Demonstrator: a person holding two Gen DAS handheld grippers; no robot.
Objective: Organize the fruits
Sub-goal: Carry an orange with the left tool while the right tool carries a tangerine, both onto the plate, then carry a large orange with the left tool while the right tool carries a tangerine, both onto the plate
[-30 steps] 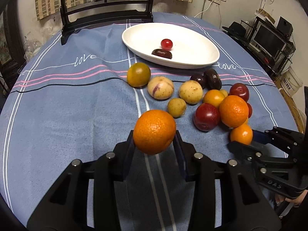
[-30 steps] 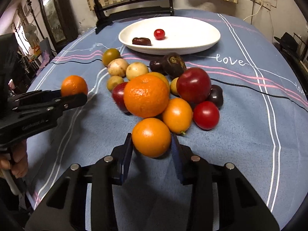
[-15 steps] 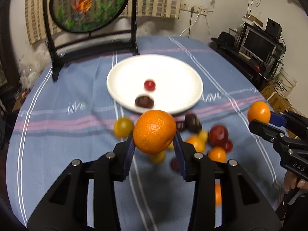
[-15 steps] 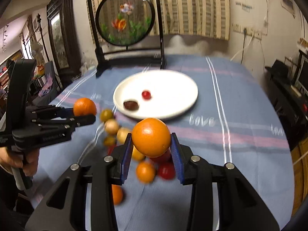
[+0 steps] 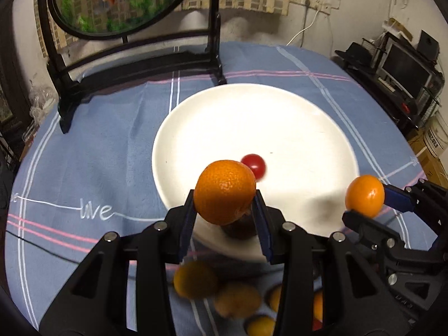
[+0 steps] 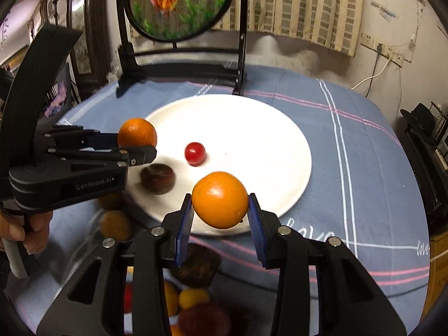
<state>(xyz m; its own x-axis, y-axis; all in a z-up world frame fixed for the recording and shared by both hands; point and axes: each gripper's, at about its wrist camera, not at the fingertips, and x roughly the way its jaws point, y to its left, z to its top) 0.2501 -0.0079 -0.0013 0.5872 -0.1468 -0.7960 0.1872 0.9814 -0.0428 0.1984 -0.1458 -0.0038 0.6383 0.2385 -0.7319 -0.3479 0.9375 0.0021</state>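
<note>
**Two oranges carried over the white plate**

Round and draped in a blue striped cloth, the worktop fills most of both views. At its far edge stands a dark wooden screen stand with a goldfish picture. Nearer sits a large white plate, holding a small red cherry tomato and a dark brown fruit.

The left claw is clamped on an orange, held above the plate's near rim. The right claw is clamped on a second orange, also above the near rim, on the plate's right side. A hand grips the left tool's handle.

Risks, as a judgement: both oranges are round and pinched only at their sides, so a loose or early release could let one roll off the shallow plate or knock the tomato. The two claws are close together and could collide if both lower at once.

Hard to make out: the loose fruits below the claws are blurred and partly hidden behind the black arms, so their kinds and number are unclear. In the left view the dark fruit is mostly covered by the orange.
</note>
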